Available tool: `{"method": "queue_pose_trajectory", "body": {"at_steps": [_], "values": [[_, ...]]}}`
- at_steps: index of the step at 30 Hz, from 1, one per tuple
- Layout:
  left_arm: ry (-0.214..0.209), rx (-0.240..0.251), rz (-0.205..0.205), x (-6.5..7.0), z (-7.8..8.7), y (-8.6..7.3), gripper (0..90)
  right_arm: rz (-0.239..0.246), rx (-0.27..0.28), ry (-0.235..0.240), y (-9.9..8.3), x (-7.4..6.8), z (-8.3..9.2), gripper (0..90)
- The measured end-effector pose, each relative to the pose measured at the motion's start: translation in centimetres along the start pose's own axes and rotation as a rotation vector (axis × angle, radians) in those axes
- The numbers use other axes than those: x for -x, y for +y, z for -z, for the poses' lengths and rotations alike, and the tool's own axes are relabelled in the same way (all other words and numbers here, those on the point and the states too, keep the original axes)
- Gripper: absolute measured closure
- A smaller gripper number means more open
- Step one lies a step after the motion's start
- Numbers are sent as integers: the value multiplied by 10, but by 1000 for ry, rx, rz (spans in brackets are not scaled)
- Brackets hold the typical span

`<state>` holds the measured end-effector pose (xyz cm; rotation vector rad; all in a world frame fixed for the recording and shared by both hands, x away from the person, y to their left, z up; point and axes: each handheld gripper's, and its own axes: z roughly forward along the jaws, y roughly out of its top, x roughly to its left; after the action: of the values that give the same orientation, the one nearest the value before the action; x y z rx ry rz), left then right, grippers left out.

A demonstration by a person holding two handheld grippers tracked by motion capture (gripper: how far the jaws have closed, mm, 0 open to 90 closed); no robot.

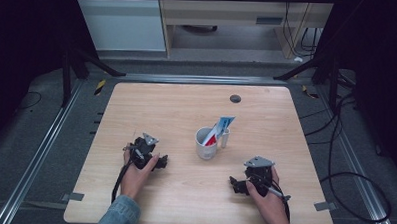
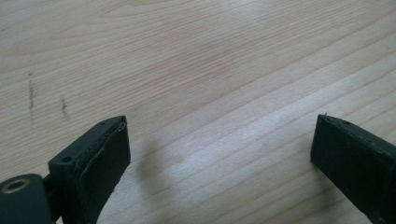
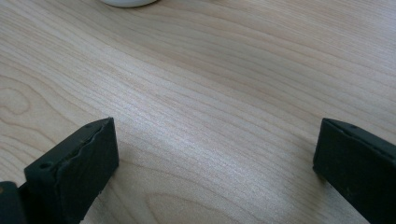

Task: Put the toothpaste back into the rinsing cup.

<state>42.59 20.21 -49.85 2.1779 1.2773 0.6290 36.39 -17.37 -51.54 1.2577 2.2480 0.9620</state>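
A white mug (image 1: 206,143) stands near the middle of the wooden table (image 1: 176,111), holding a tube with red and blue print (image 1: 219,129) that leans up to the right. My left gripper (image 1: 160,161) rests on the table to the mug's left, held by a hand; its jaws stand wide apart over bare wood (image 2: 219,126). My right gripper (image 1: 235,184) lies to the mug's lower right, also open with nothing between its jaws (image 3: 215,135). The mug's white base (image 3: 127,2) peeks in at the top edge of the right gripper view.
A dark round grommet (image 1: 235,98) sits in the table near its far edge. Cables trail on the floor at the right (image 1: 354,182). Metal rails run along both sides of the table. Pale cabinets (image 1: 124,24) stand beyond the far edge.
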Motion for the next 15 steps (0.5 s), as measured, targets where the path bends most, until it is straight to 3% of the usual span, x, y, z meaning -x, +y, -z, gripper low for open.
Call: {"method": "queue_pose_trajectory", "body": {"at_steps": [4,10,11,15], "values": [[11,8,36,-9,0,-3,45,-1,0,0,0,0,0,3],[-13,23,63,-18,-3,-7,25,-2,-1,0,0,0,0,3],[-39,38,81,-22,-5,-9,16,-1,0,0,0,0,0,3],[-48,74,91,-27,-8,-14,3,-2,0,0,0,0,0,3]]}}
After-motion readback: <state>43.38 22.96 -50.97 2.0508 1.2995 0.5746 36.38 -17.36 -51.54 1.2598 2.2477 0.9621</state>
